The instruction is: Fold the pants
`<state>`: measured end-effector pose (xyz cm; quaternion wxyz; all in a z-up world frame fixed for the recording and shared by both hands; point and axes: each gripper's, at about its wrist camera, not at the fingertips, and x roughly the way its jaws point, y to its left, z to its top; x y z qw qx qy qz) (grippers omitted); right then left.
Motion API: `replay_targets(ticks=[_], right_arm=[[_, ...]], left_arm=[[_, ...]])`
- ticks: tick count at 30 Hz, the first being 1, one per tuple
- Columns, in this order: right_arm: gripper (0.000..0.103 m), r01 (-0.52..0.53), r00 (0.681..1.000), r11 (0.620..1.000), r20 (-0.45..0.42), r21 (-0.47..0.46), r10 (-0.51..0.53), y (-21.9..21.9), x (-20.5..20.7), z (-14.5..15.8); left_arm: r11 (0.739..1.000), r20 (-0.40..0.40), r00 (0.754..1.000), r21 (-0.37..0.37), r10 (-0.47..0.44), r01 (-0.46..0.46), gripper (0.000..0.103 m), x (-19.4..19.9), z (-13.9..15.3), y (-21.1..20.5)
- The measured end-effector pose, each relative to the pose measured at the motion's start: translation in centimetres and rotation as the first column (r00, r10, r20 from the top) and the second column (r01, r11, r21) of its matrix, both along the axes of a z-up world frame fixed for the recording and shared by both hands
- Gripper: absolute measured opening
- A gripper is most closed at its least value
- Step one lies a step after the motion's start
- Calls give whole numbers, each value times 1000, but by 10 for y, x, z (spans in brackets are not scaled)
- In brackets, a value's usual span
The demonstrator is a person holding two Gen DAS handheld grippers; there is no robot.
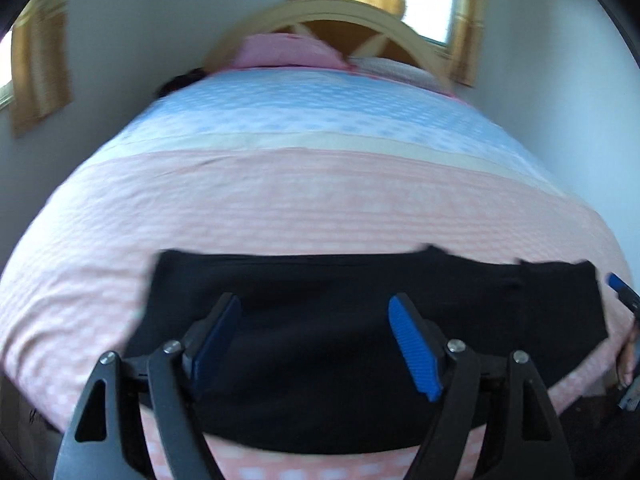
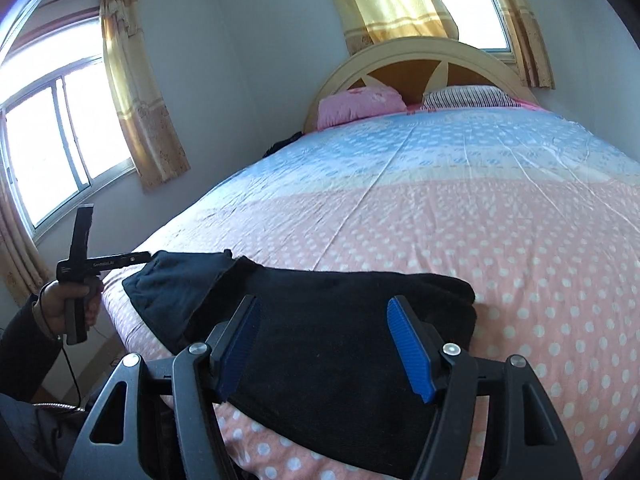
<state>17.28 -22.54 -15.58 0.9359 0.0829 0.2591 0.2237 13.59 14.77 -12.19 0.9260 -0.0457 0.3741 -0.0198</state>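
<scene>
The right tool (image 2: 324, 344) hovers with its blue-padded fingers (image 2: 410, 350) spread wide apart over the black pants (image 2: 320, 320), which lie folded in a thick bundle at the near edge of the bed (image 2: 460, 200). At far left a hand (image 2: 70, 304) grips the handle of the left tool (image 2: 86, 272), held off the bed's corner beside the pants and clear of them; its fingertips are not in sight. A pink pillow (image 2: 360, 106) and a striped pillow (image 2: 466, 98) lean against the arched headboard (image 2: 420, 50), with yellow curtains (image 2: 140, 100) at the windows.

Two handheld grippers, both spread wide.
Left gripper (image 1: 316, 336) and right gripper (image 2: 324, 344) hold nothing; a hand (image 2: 68, 304) grips the left handle.
</scene>
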Motion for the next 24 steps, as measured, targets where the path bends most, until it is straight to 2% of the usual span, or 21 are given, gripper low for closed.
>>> replay_targets(ticks=[3,6,7,8,10,12,14,18,19,20,22,24], right_arm=[[67,3,1000,1000,-1,8,-3,5,0,0],[67,8,1000,1000,-4,1,-8,11,-2,-2],[67,7,1000,1000,-6,-5,-7,13,-2,-4],[67,5,1000,1000,-9,-11,-5,16,-3,-5],[67,3,1000,1000,-12,-16,-3,19,-3,-7],[67,-2,1000,1000,-15,-21,2,23,-3,-9],[67,-9,1000,999,-14,-32,9,26,-4,-11],[67,-17,1000,999,-4,-45,17,31,-8,-11],[67,-18,1000,999,-2,-44,18,31,-8,-11],[67,-20,1000,999,-1,-44,20,32,-8,-10],[67,-22,1000,999,1,-48,22,33,-9,-10],[67,-22,1000,998,7,-54,23,34,-10,-9]], left_arm=[[991,-26,992,-37,125,-126,78,-1,-12,63],[979,-61,982,-84,181,-186,70,2,-31,98],[976,-71,979,-97,189,-195,63,2,-37,104],[973,-88,978,-115,189,-198,61,4,-44,107],[972,-100,982,-153,161,-176,61,6,-55,106],[972,-71,983,-148,172,-181,61,5,-57,104],[970,-73,979,-137,190,-199,65,6,-55,101],[975,-83,981,-120,176,-186,63,8,-54,98],[977,-87,982,-123,165,-175,59,8,-55,97],[978,-90,985,-138,147,-158,46,9,-54,95],[978,-101,986,-151,131,-146,44,7,-51,94],[979,-101,989,-166,105,-121,32,7,-49,94]])
